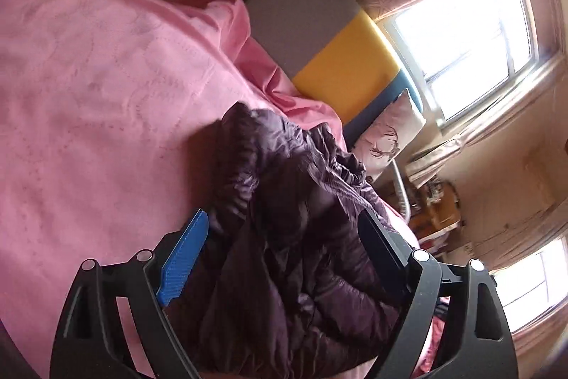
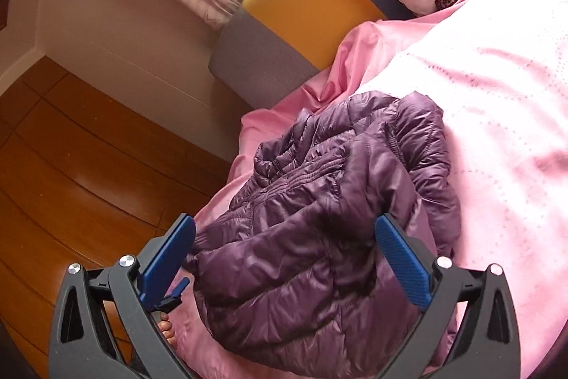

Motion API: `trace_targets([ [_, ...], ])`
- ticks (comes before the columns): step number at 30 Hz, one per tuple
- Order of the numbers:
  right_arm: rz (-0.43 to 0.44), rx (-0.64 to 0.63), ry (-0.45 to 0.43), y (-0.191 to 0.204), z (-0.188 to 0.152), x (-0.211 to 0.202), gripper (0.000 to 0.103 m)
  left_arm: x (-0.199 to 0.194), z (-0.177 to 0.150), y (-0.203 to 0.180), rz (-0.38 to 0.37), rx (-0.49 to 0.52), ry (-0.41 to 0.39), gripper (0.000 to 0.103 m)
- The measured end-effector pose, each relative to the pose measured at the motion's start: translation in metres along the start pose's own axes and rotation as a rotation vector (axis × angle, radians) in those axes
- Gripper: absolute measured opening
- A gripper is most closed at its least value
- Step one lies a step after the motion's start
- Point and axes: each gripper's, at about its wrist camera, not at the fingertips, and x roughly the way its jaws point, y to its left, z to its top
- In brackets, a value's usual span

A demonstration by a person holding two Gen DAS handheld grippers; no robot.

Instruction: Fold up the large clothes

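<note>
step: looking like an early approach, nothing folded | purple puffer jacket [image 2: 319,219] lying crumpled near the pink bed [image 2: 497,130] edge | left gripper [image 1: 284,237] and right gripper [image 2: 284,244] both hovering wide open, gripping nothing | next: probably needing spreading flat first
</note>
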Motion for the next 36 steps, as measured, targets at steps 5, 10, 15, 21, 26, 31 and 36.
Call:
trace_targets([
  [5, -0.166, -0.021, 0.058, -0.035, -0.044, -0.002, 0.101, 0.012, -0.041, 0.023, -0.029, 0.024, 0.116, 0.084],
  [10, -0.210, 0.042, 0.096, -0.063, -0.073, 0.009, 0.062, 0.027, -0.072, 0.015, -0.029, 0.116, 0.223, 0.044],
  [15, -0.173, 0.060, 0.090, -0.064, -0.083, -0.012, 0.028, 0.012, -0.080, 0.011, -0.034, 0.139, 0.221, 0.019],
  [21, -0.149, -0.007, 0.137, -0.048, -0.105, -0.046, 0.024, -0.016, -0.111, -0.007, -0.064, 0.228, 0.248, 0.011],
  [26, -0.178, -0.058, 0.188, -0.039, -0.133, -0.084, 0.022, -0.050, -0.147, -0.007, -0.111, 0.221, 0.279, 0.011],
  [31, -0.221, -0.122, 0.238, -0.031, -0.155, -0.123, 0.024, -0.090, -0.177, -0.008, -0.081, 0.217, 0.294, 0.013],
  [36, -0.321, -0.257, 0.179, 0.001, -0.148, -0.128, 0.060, -0.119, -0.167, -0.025, 0.082, 0.340, 0.173, 0.061],
])
